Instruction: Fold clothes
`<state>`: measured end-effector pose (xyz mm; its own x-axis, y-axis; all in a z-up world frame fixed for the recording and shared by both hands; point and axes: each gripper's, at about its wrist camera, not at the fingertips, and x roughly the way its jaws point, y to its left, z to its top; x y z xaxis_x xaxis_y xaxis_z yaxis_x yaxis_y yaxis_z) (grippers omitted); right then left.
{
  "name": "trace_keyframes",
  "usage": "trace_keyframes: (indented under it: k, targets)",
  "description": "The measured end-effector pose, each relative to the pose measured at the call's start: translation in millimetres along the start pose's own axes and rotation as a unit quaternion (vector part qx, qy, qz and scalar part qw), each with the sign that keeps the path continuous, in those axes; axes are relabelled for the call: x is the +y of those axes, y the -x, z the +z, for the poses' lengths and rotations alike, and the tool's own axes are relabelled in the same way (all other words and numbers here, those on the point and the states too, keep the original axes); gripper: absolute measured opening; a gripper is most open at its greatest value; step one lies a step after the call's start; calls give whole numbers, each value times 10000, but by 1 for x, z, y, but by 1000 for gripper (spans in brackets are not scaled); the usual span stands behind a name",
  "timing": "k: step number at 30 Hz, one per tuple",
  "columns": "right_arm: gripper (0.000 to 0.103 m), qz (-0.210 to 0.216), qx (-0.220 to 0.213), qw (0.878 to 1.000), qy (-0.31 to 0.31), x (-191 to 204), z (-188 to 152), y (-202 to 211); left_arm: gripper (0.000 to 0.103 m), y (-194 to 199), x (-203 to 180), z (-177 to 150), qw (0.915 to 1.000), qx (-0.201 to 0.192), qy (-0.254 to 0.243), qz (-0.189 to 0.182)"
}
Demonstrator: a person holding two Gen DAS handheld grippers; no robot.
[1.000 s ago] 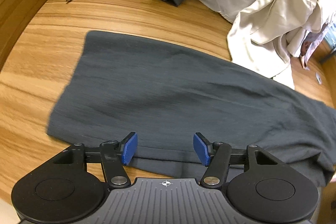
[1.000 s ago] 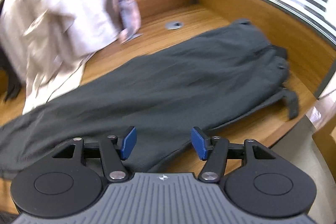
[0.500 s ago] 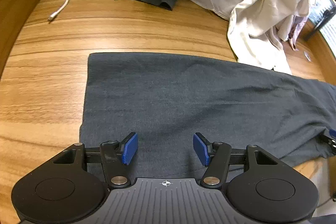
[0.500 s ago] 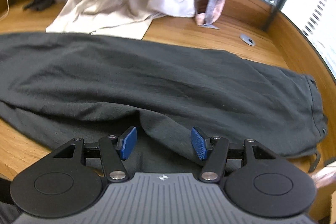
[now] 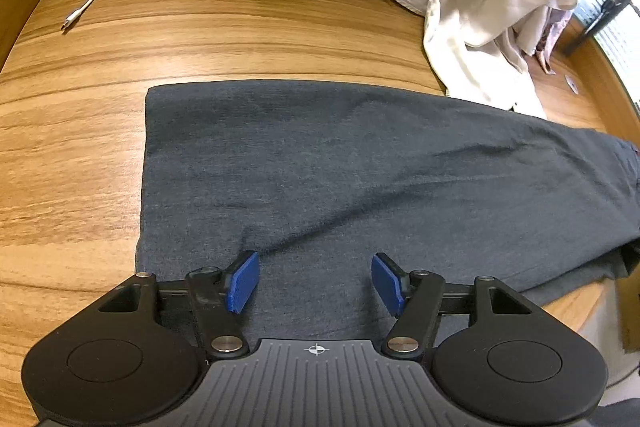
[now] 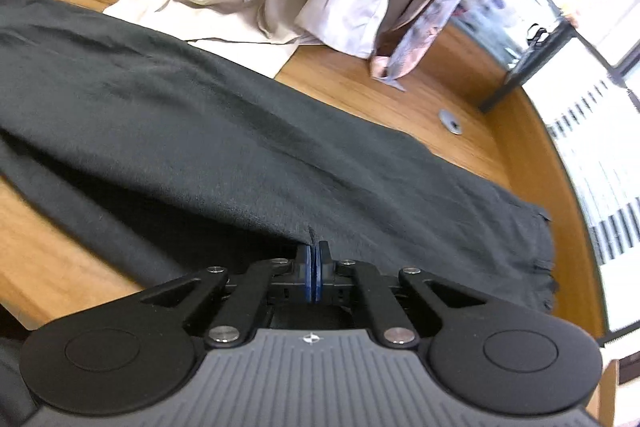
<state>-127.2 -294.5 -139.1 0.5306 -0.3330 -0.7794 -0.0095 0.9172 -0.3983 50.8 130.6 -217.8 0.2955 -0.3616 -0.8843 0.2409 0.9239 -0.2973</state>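
Dark trousers (image 5: 360, 179) flat on wooden table (image 5: 72, 155), left tool (image 5: 316, 283) open, right tool (image 6: 314, 267) just closed, seemingly pinching fabric.

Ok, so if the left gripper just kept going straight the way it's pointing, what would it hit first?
Most likely the dark grey garment spread flat on the wooden table. The left gripper angles down with open jaws and nothing between them, over the cloth's near part; exact depth is unclear.

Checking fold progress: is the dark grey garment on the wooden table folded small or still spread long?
Still spread long: the dark grey garment lies lengthwise across the wooden table, its near edge pinched by the right gripper.
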Motion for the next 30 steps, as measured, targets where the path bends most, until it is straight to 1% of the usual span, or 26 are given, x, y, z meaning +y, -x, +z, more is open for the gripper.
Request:
trace_keyframes:
  k: [2,5,7,9,10,12,16,17,18,19,20,22,24,28,30]
  targets:
    - [2,-28,67,10000,-13,5,-9,8,66,0,2,1,10000,5,21,-54]
    - [2,-20,274,9996,45,16,-24,-12,66,2,7,3,9998,43,153,-94]
    - [2,-13,417,9991,87,24,-34,-26,66,9,9,1,9997,-21,236,-92]
    - [2,-65,421,9988,234,29,-36,-34,66,17,12,-2,9995,-113,292,-81]
    - [2,-108,380,9987,317,31,-35,-35,66,23,12,-6,9996,-163,240,-46]
    - [3,-63,383,9988,289,29,-32,-35,67,33,8,-14,9997,-256,29,58]
    - [10,17,315,9992,236,27,-32,-26,68,46,-7,-31,9971,-315,-658,232]
    - [19,48,275,9992,282,29,-32,-23,70,48,-12,-35,9951,-316,-898,280]
    - [24,39,222,9991,367,30,-31,-21,70,47,-17,-38,9924,-325,-1138,346]
    - [33,14,162,9987,483,32,-29,-19,73,46,-23,-41,9889,-340,-1379,427]
    - [34,4,109,9981,610,35,-28,-17,74,45,-28,-44,9849,-355,-1619,508]
    - [34,-8,35,9965,830,41,-26,-15,74,38,-35,-48,9779,-302,-1944,705]
    - [34,11,2,9953,963,44,-21,-18,74,30,-39,-49,9726,-272,-2150,846]
    - [34,27,-31,9922,1242,49,-18,-20,73,20,-42,-54,9626,-288,-2518,953]
    - [34,26,-36,9905,1377,52,-17,-22,65,16,-43,-58,9587,-272,-2639,1024]
